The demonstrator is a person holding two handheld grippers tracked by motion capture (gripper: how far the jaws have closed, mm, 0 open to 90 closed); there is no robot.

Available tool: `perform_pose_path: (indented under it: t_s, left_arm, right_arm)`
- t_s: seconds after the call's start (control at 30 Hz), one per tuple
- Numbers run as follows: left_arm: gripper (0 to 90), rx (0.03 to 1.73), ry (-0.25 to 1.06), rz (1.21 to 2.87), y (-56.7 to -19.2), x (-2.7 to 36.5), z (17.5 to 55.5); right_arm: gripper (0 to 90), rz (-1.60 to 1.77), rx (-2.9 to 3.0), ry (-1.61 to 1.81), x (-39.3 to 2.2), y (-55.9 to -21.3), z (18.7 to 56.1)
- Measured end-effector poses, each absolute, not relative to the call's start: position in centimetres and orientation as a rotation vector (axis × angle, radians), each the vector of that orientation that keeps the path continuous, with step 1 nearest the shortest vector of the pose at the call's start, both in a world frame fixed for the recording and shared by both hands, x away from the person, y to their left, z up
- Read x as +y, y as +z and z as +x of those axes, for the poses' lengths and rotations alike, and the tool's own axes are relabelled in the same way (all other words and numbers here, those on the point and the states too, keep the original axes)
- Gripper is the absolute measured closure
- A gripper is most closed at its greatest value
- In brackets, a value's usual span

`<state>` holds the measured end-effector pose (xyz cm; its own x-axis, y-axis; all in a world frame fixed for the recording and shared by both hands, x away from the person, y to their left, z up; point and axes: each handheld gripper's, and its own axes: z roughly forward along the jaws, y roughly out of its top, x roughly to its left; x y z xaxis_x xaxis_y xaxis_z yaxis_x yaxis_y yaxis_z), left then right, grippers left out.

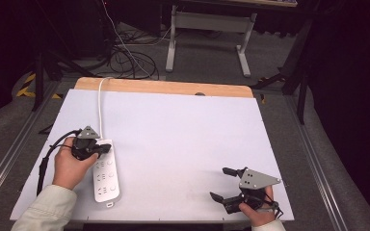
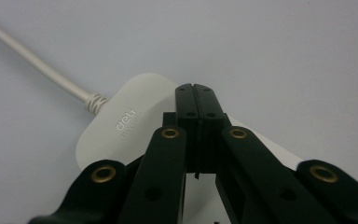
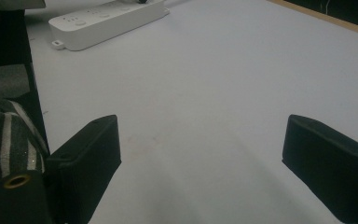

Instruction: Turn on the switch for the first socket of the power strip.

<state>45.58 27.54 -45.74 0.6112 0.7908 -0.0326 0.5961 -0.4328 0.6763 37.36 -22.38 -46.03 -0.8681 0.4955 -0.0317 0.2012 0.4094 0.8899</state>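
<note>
A white power strip [image 1: 106,174] lies flat on the white table [image 1: 183,144], its long side running away from the person, with its white cord [image 1: 100,103] leaving the far end and passing over the wooden edge [image 1: 164,87] of the table. In the left gripper view the cord end of the strip [image 2: 121,121] carries small raised lettering, and the cord [image 2: 32,60] runs off toward the upper left.

The left gripper [image 1: 96,149] sits right at the far end of the strip, held in the person's left hand [image 1: 70,166]. Its jaws are pressed together with no gap (nothing shows between them), and in its own view the closed tips [image 2: 196,93] hang over the strip's rounded end; whether they touch the casing cannot be told.

The right gripper [image 1: 224,183] is well apart from the strip, near the table's front right corner, held in the right hand [image 1: 257,211]. Its jaws stand wide apart and hold nothing; in its own view the bare table [image 3: 205,116] lies between them [image 3: 200,154], and the strip [image 3: 107,18] shows far off at the upper left
</note>
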Motion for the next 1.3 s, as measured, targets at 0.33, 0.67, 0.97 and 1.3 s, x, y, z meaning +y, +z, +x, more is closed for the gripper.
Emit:
perform_pose_path:
  t_s: [0.33, 0.67, 0.97, 1.3]
  left_arm:
    - [90.0, 1.086, 0.413, 2.200, -45.7, 27.2, 45.5]
    - [90.0, 1.107, 0.407, 2.198, -45.5, 27.3, 45.3]
    - [90.0, 1.046, 0.447, 2.161, -43.2, 27.0, 44.3]
    - [90.0, 1.008, 0.458, 2.145, -41.2, 27.2, 43.4]
  right_arm:
    - [11.8, 0.608, 2.379, 1.442, -22.3, -46.0, 37.3]
    - [11.7, 0.610, 2.381, 1.437, -22.4, -46.1, 37.4]
    - [11.7, 0.613, 2.384, 1.436, -22.3, -46.2, 37.5]
    - [11.7, 0.615, 2.383, 1.434, -22.4, -46.2, 37.5]
